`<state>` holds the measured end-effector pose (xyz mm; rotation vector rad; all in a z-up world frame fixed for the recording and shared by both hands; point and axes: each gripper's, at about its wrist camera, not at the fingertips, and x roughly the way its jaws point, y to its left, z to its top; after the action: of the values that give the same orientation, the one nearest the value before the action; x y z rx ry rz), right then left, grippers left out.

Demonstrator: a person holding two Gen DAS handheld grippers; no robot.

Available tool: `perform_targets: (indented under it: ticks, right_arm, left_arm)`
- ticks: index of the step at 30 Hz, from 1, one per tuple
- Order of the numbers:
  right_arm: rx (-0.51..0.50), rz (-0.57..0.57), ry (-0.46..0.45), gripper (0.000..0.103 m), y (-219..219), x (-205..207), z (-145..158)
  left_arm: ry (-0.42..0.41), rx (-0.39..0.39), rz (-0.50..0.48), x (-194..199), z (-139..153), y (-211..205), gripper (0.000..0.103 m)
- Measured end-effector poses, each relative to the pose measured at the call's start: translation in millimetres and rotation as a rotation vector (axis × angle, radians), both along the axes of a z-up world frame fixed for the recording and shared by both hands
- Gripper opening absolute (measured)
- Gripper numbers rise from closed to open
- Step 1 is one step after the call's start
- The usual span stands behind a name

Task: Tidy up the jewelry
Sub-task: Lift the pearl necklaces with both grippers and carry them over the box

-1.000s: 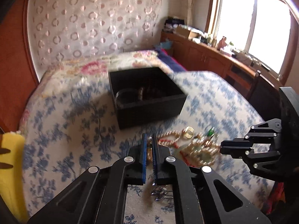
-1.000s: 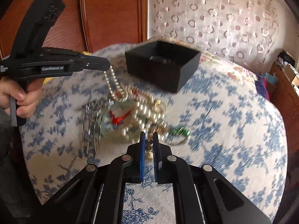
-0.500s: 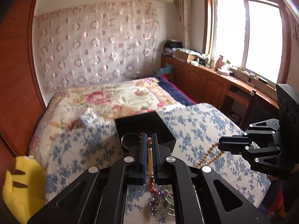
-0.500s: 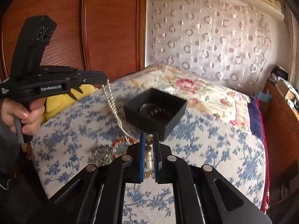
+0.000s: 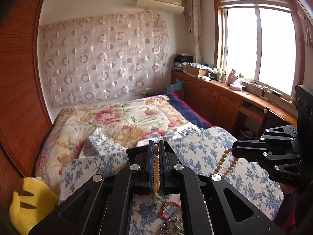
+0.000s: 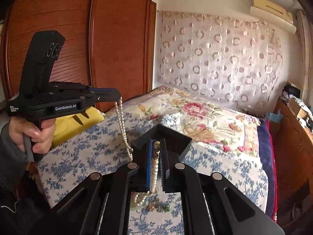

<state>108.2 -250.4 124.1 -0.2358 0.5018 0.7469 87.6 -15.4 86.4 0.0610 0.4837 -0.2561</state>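
blue-flowered bed cover (image 5: 205,152) lies under both grippers; left gripper (image 5: 156,150) and right gripper (image 6: 156,148) each clamp the cream pearl bead necklace (image 6: 122,125), hanging above the black open box (image 6: 172,137).

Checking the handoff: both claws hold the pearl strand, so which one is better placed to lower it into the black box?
Right, marginally: the black box sits just past the right claw tips; the left claw hangs off beside it.
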Motion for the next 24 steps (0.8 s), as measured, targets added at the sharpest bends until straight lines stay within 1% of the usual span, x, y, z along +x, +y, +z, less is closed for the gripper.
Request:
perform_targets:
  ticks: [10,16,24]
  right_arm:
    - [0.025,-0.007,-0.049,0.008,4.3,6.7,25.5]
    - [0.028,-0.023,-0.054,0.008,6.4,15.5,32.0]
    - [0.047,-0.050,-0.067,0.008,6.6,39.9,44.7]
  left_arm:
    - [-0.043,-0.007,0.014,6.0,21.0,1.8,0.004]
    - [-0.045,-0.010,0.020,10.6,23.0,4.3,0.004]
    - [-0.054,-0.007,0.018,17.5,27.3,10.0,0.004]
